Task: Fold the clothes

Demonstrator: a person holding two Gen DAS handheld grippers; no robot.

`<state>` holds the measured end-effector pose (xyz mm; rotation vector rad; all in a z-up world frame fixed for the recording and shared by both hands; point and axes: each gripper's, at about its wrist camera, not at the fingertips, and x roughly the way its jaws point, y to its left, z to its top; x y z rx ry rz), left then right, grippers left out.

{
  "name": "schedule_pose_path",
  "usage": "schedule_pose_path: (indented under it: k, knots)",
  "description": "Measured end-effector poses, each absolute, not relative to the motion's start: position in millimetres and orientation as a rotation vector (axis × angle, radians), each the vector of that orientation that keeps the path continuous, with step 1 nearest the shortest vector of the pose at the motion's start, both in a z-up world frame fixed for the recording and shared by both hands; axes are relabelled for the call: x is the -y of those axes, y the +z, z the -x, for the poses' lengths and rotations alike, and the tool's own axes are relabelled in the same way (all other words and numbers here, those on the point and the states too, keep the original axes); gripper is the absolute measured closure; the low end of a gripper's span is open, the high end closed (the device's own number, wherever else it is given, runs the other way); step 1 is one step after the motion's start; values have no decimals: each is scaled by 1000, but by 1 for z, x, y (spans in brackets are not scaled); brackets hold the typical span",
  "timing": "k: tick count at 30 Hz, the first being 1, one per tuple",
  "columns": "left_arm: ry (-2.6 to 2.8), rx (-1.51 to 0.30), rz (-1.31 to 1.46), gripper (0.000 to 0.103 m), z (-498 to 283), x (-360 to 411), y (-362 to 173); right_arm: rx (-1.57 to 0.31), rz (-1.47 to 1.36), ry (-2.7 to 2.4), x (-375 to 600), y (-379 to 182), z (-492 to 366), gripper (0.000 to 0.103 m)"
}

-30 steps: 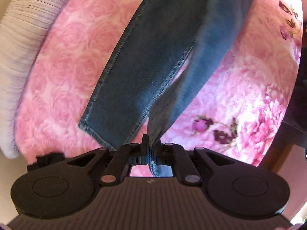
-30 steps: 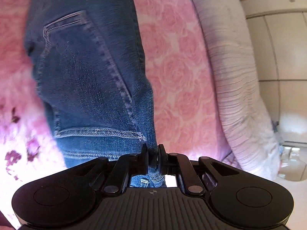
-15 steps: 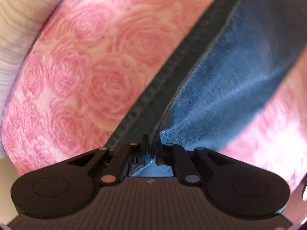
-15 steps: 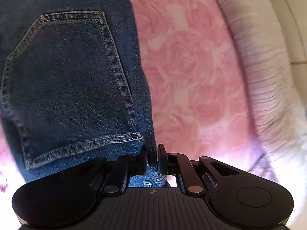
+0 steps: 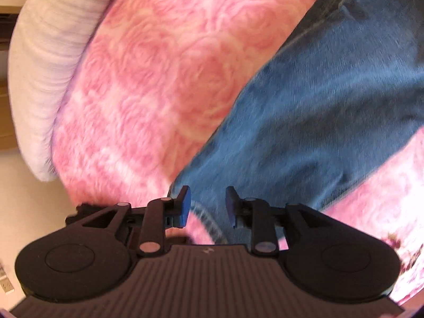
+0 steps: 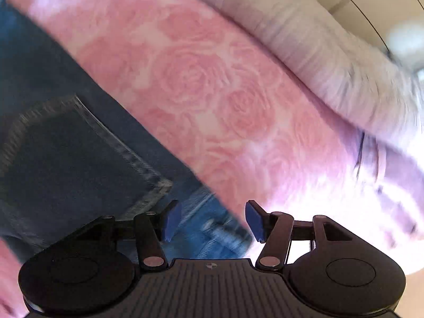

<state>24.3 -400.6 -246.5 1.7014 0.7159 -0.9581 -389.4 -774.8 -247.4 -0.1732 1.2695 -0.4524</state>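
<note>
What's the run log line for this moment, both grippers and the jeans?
left gripper: open | right gripper: open | jeans: flat on pink blanket, not gripped

Left wrist view: open pink rose-print blanket point(image 5: 164, 74) across upper centre and left, free to pass over. Blocked on the right by blue jeans point(image 5: 331, 111), running from upper right down to between the spread fingers of the left gripper point(image 5: 207, 206). Bounded at far left by a white ribbed pillow point(image 5: 45, 66).

Right wrist view: jeans point(image 6: 66, 143) filling the left; bare blanket point(image 6: 212, 84) through the centre; pillow point(image 6: 318, 53) along upper right. Right gripper point(image 6: 213, 220) gaping over the jeans' edge.
</note>
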Motion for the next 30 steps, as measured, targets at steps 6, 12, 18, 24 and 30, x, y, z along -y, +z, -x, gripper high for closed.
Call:
schedule_pose_path:
  k: [6,12,18,24,30]
  knots:
    - [-1001,-655,-1750,68,-6,341,-233,-1170,35,-430,705,-229,398,46]
    - [-1065,-498,-1862,67,13,279,-253,-1111,-46,-356,637,-226,367,46]
    - [-1168,-197,-1945,67,11,237,-297,-1120,-22,-283,561,-226,321,46]
    - [-1278,-23,-1952,78,-18,221,-334,-1163,-39,-394,506,-237,283,46]
    - [-1297,-50,-1852,101,-44,208,-315,-1202,-69,-396,461,-254,233,46]
